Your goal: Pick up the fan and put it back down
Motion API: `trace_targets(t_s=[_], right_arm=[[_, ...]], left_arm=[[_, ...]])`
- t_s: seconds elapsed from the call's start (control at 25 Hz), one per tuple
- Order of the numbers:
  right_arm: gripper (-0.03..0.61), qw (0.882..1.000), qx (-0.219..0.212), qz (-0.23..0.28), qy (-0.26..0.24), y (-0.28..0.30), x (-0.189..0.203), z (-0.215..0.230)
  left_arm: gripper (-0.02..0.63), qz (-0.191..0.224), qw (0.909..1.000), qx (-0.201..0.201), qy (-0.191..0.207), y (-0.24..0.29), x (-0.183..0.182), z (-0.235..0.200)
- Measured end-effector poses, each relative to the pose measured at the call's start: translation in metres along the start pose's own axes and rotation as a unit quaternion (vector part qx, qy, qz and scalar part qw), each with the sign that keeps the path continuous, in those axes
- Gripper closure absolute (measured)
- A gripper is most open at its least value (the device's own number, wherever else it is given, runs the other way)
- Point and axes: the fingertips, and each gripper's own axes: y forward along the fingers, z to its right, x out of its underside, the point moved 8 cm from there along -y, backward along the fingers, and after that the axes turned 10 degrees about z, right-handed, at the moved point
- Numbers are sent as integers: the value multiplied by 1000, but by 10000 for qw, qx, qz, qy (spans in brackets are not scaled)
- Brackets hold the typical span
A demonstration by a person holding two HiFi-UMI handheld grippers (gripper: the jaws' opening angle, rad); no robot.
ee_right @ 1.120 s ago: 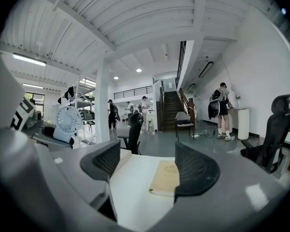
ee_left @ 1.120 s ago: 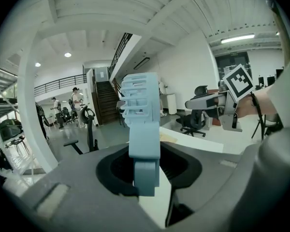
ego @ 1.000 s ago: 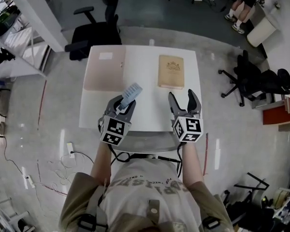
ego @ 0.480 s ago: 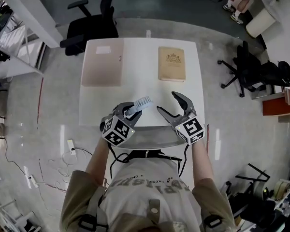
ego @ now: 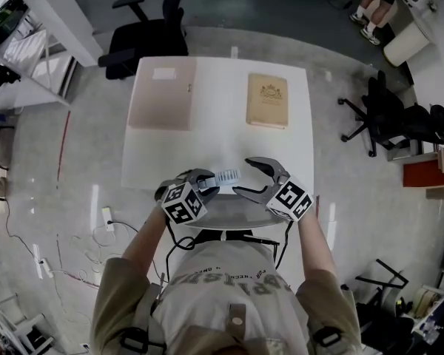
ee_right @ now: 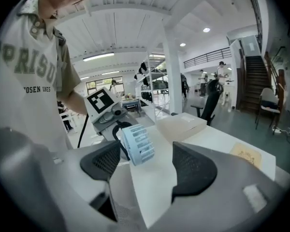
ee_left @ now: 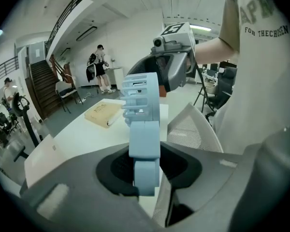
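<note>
A small light-blue hand fan [ego: 226,176] is clamped by its handle in my left gripper [ego: 207,177], over the near edge of the white table [ego: 214,135]. In the left gripper view the handle [ee_left: 145,163] sits between the dark pads and the slatted head [ee_left: 140,95] sticks out ahead. My right gripper [ego: 250,177] faces the left one with its jaws wide open. In the right gripper view the fan head [ee_right: 137,144] hangs just ahead of the gap, nearer the left pad [ee_right: 106,161], and touches neither pad.
A tan book [ego: 267,100] lies far right on the table and a pale pink folder [ego: 163,103] far left. A grey mesh chair back [ego: 229,209] is right below the grippers. Black office chairs [ego: 144,46] stand beyond the table and to its right.
Both grippers have come back and down toward the table's near edge and turned to face each other. The fan now lies sideways, its head toward the open right gripper.
</note>
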Motion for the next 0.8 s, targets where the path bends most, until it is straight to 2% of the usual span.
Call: trace_targets(t_s=[0.24, 0.68, 0.8], right_arm=[[251, 9967, -686, -396, -152, 9, 12, -2], [376, 9905, -1252, -564, 16, -4, 37, 7], [379, 9901, -1288, -539, 122, -10, 43, 12]], left_arm=[[483, -143, 9992, 376, 35, 12, -4, 12], [483, -494, 9958, 769, -46, 40, -7, 17], [483, -568, 9947, 850, -98, 47, -9, 17]])
